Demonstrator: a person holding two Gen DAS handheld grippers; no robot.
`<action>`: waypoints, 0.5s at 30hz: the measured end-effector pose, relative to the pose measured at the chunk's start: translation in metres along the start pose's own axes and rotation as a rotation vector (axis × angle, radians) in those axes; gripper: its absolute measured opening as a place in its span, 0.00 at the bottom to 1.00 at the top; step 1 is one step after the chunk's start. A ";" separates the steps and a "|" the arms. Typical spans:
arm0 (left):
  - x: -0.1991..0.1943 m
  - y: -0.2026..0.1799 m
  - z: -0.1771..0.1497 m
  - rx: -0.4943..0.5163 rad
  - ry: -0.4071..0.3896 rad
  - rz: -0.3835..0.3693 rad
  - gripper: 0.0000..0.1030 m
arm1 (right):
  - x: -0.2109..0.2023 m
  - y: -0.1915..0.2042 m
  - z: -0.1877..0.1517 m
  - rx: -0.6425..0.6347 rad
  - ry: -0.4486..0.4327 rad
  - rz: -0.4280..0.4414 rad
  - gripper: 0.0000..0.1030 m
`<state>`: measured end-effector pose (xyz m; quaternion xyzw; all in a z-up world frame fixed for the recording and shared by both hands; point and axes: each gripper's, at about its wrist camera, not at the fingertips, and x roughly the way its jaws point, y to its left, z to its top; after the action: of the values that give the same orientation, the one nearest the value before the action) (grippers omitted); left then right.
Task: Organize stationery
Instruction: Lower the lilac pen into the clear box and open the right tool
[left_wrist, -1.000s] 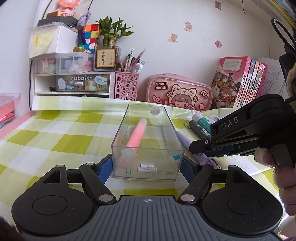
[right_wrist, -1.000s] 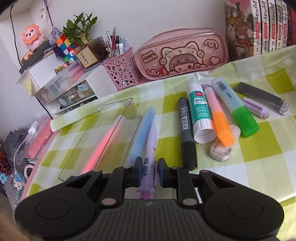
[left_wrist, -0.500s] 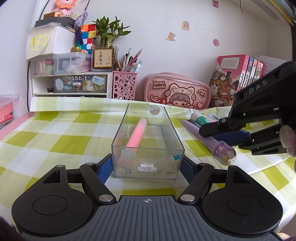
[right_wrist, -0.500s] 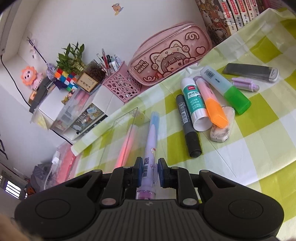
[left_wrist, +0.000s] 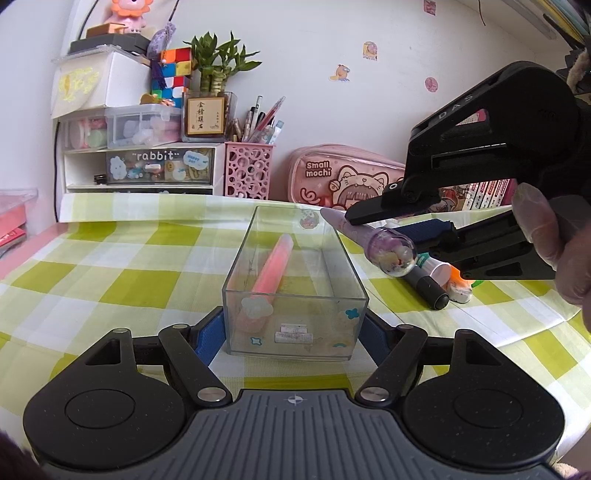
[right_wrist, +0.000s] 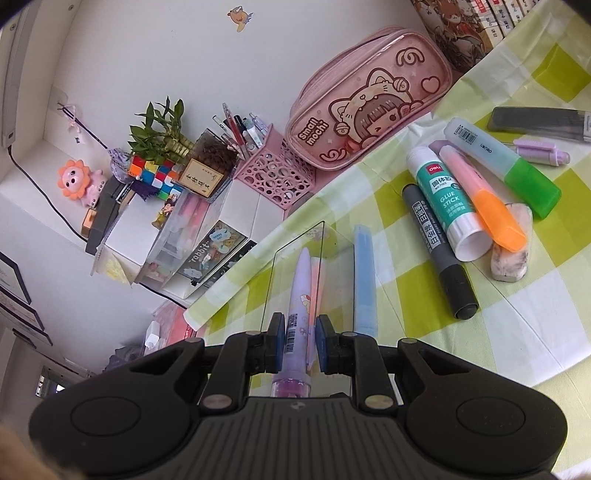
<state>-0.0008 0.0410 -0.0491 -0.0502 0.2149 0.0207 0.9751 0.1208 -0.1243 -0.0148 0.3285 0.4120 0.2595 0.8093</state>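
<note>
The left gripper (left_wrist: 295, 328) is clamped on the near end of the clear plastic organizer box (left_wrist: 295, 295); its blue pads press both side walls. Inside the box, ahead of the left fingers, lies a pink highlighter (left_wrist: 275, 267), pointing away from them.

The right gripper (right_wrist: 298, 341) grips a purple pen (right_wrist: 297, 302) between its blue pads. The pen runs forward along the fingers, with its tip over the box's open top (right_wrist: 295, 266). In the left wrist view the pen (left_wrist: 364, 238) hangs in the air above the box's right wall, tip toward the box, clear domed end toward the right gripper (left_wrist: 417, 221).

Just right of the right fingers, a blue highlighter (right_wrist: 364, 280) lies on the checked tablecloth (right_wrist: 517, 314). Farther right lie a black marker (right_wrist: 439, 254), a glue stick (right_wrist: 443, 203), an orange highlighter (right_wrist: 484, 199), a green highlighter (right_wrist: 506, 166) and an eraser (right_wrist: 511, 254).
</note>
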 end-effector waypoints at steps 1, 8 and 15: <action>0.000 0.000 0.000 0.000 0.000 0.000 0.72 | 0.003 0.000 0.001 0.004 -0.002 -0.009 0.20; 0.000 0.000 0.000 0.001 0.001 0.000 0.72 | 0.015 0.001 0.001 0.028 -0.004 -0.010 0.20; 0.000 0.000 0.000 0.003 0.001 0.000 0.72 | 0.016 -0.001 0.002 0.032 -0.006 0.001 0.20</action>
<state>-0.0009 0.0411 -0.0492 -0.0488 0.2154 0.0205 0.9751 0.1306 -0.1148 -0.0227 0.3425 0.4134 0.2523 0.8051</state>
